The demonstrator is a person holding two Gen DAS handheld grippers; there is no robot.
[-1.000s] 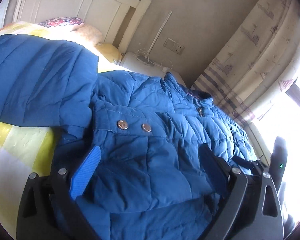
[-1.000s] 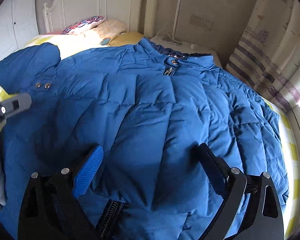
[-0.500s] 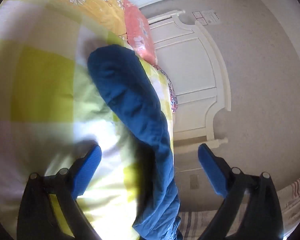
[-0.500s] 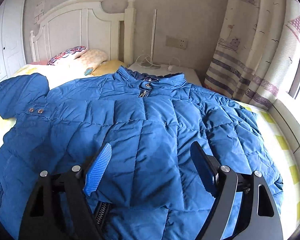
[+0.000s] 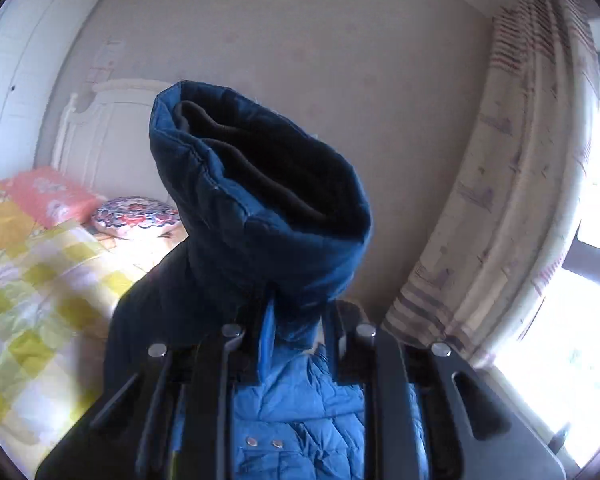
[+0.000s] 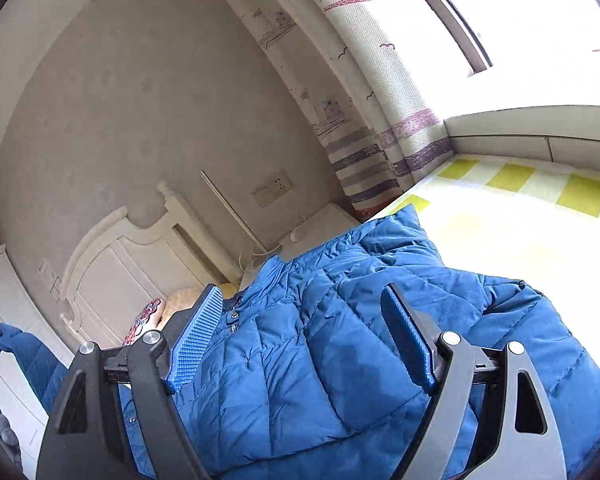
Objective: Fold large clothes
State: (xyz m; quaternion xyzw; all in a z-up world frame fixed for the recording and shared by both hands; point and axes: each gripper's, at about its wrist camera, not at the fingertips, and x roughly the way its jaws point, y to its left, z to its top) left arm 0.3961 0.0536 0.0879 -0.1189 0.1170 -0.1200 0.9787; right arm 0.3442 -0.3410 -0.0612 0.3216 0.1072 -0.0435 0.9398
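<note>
A blue quilted puffer jacket [image 6: 340, 340] lies front up on the bed. My left gripper [image 5: 296, 332] is shut on the jacket's sleeve [image 5: 260, 208] and holds it lifted, the dark-lined cuff opening facing the camera. The jacket body with two snap buttons [image 5: 300, 420] shows below the left gripper. My right gripper [image 6: 304, 340] is open and empty just above the jacket's chest, tilted, near the collar [image 6: 260, 280]. The lifted sleeve shows at the far left of the right wrist view [image 6: 24, 352].
The bed has a yellow checked sheet [image 5: 28, 312] [image 6: 520, 208], patterned pillows [image 5: 136, 216] and a white headboard [image 6: 112, 264]. A bedside table [image 6: 320, 224] stands by the wall. Striped curtains [image 5: 520, 200] hang beside a bright window on the right.
My left gripper went to the sleeve, shut on it and lifted it off the bed. My right gripper stayed open and tilted over the jacket's chest.
</note>
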